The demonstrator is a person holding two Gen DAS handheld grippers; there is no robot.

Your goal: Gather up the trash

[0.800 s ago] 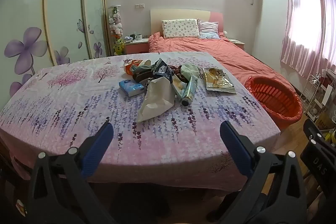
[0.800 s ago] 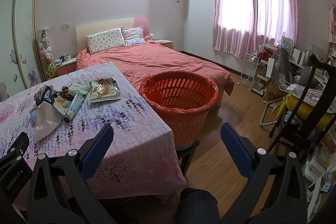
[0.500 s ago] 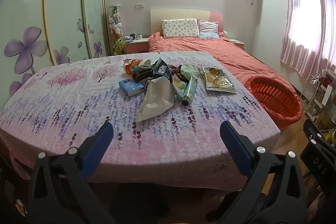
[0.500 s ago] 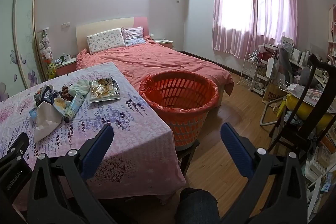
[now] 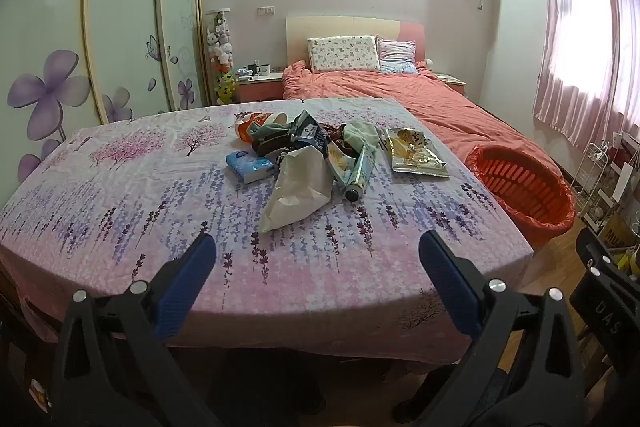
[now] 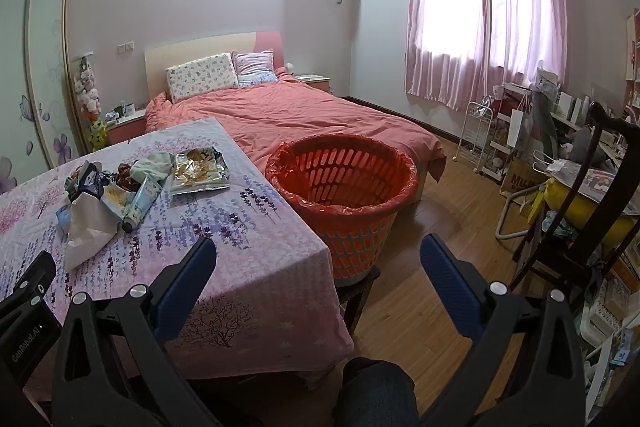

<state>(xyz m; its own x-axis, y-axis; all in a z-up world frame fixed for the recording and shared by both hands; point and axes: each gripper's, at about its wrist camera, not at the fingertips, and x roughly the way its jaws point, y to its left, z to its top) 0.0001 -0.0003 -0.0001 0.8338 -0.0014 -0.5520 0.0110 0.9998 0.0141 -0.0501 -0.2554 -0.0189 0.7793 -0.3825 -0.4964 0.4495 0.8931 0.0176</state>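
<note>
A pile of trash lies mid-table on the floral cloth (image 5: 120, 195): a white paper bag (image 5: 300, 187), a blue tissue pack (image 5: 250, 166), a tube (image 5: 358, 175), a gold snack wrapper (image 5: 416, 153) and several crumpled wrappers (image 5: 296, 135). The pile also shows in the right wrist view (image 6: 120, 191). An orange basket (image 6: 344, 195) with a red liner stands at the table's right edge; it also shows in the left wrist view (image 5: 524, 191). My left gripper (image 5: 316, 267) is open and empty at the table's near edge. My right gripper (image 6: 316, 267) is open and empty, over the table's near right corner.
A bed (image 6: 304, 115) with a salmon cover lies beyond the table. A dark wooden chair (image 6: 580, 227) and cluttered shelves (image 6: 520, 131) stand at the right. Wardrobe doors (image 5: 120, 27) line the left wall. Wooden floor (image 6: 440, 227) lies between basket and chair.
</note>
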